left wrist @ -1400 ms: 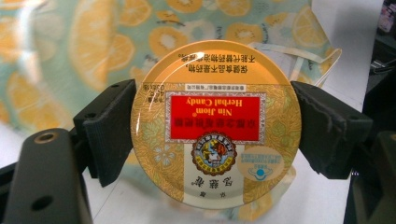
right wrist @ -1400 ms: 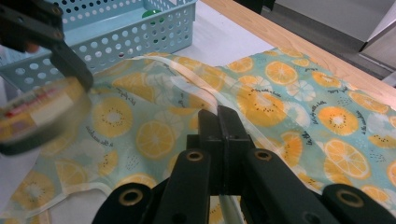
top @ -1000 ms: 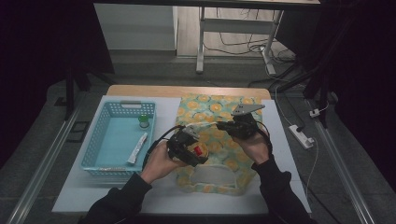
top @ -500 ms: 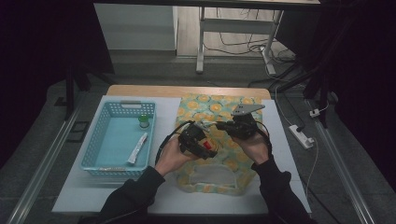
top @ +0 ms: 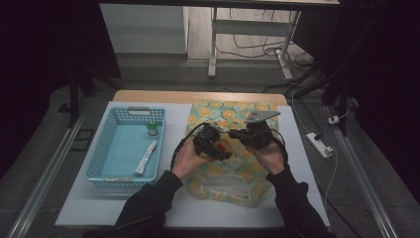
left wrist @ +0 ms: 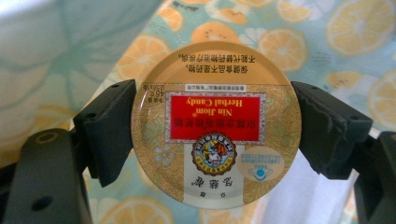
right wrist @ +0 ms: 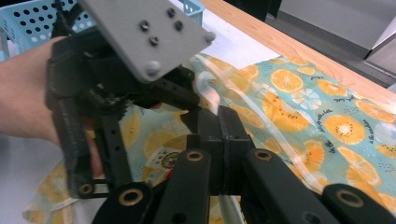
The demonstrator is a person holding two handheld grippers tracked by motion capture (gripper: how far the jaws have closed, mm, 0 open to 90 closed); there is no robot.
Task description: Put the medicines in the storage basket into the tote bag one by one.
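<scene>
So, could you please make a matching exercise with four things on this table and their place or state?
Things:
1. candy tin
2. white tube
3. right gripper
4. green-capped bottle

Places or states:
A. lying in the blue basket, near its right wall
B. standing at the far right corner of the basket
C. clamped between the left gripper pads
D. shut, over the orange-print bag

Pairs: 1-C, 2-A, 3-D, 4-B

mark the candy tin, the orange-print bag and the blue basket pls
candy tin (left wrist: 215, 123): left gripper view, on its red label.
orange-print bag (top: 225, 110): high view, on its far left part.
blue basket (top: 117, 148): high view, on its bare floor.
</scene>
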